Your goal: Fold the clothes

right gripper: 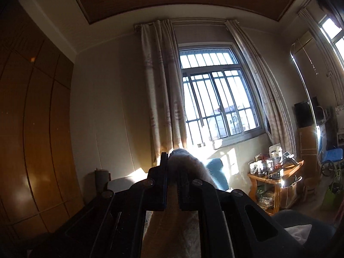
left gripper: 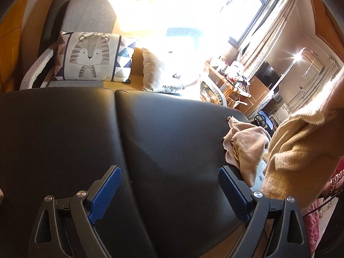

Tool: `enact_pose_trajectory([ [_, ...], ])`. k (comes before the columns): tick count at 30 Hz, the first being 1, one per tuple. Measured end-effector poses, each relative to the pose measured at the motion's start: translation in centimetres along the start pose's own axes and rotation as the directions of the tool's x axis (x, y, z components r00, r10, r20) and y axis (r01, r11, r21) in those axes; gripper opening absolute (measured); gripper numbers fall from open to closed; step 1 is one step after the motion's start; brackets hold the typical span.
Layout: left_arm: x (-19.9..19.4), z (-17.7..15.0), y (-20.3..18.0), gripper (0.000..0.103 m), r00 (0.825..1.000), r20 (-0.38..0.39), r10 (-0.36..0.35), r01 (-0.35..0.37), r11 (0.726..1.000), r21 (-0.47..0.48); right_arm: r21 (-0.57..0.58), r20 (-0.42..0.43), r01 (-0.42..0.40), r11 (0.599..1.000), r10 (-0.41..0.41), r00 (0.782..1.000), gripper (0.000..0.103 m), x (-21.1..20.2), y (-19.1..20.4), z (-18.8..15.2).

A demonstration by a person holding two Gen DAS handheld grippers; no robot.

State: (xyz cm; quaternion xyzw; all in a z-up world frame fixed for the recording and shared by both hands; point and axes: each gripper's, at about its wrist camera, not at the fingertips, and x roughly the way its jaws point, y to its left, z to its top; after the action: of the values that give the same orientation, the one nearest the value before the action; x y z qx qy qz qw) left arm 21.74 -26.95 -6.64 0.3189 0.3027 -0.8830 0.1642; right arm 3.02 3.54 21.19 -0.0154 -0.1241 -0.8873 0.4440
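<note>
From the left wrist, the left gripper hangs with its blue-padded jaws spread wide and nothing between them, over the black leather cushion. A cream knit sweater hangs lifted at the right edge of that cushion, and a crumpled beige garment lies on the cushion's right corner, just beside the sweater. Behind the cushion sits a tiger pillow.

From the right wrist, the right gripper is closed tight on a fold of pale fuzzy fabric, which bulges above the tips and drops away below the jaws; this looks to be the same cream sweater, held up in the air and aimed toward the barred window.

The step in hand seems to be lifting the sweater to spread it out. To do it well, the empty left gripper should go toward the cushion's right edge and take the hanging sweater at a matching point, likely the other shoulder or hem corner, pinching a single layer. Then both should pull apart evenly and lay it flat on the bare cushion, clear of the beige garment
</note>
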Motion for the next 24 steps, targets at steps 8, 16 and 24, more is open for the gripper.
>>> enact_pose_trajectory([
  [8,-6.0,-0.3,5.3,0.094,0.991,0.105,0.081,-0.072,0.993,-0.093,0.076,-0.238,-0.020,0.997,0.037,0.970,0.009,7.3,4.8,-5.6],
  [16,-7.4,-1.7,9.6,0.094,0.983,0.090,0.162,-0.144,0.973,-0.178,0.090,-0.705,0.293,0.952,-0.146,0.694,0.027,11.6,-3.8,-23.4],
  [24,-5.0,-3.8,11.7,0.094,0.980,0.013,0.198,-0.191,0.957,-0.220,0.028,-0.797,0.314,0.949,-0.169,0.580,0.064,5.8,-5.9,-31.3],
])
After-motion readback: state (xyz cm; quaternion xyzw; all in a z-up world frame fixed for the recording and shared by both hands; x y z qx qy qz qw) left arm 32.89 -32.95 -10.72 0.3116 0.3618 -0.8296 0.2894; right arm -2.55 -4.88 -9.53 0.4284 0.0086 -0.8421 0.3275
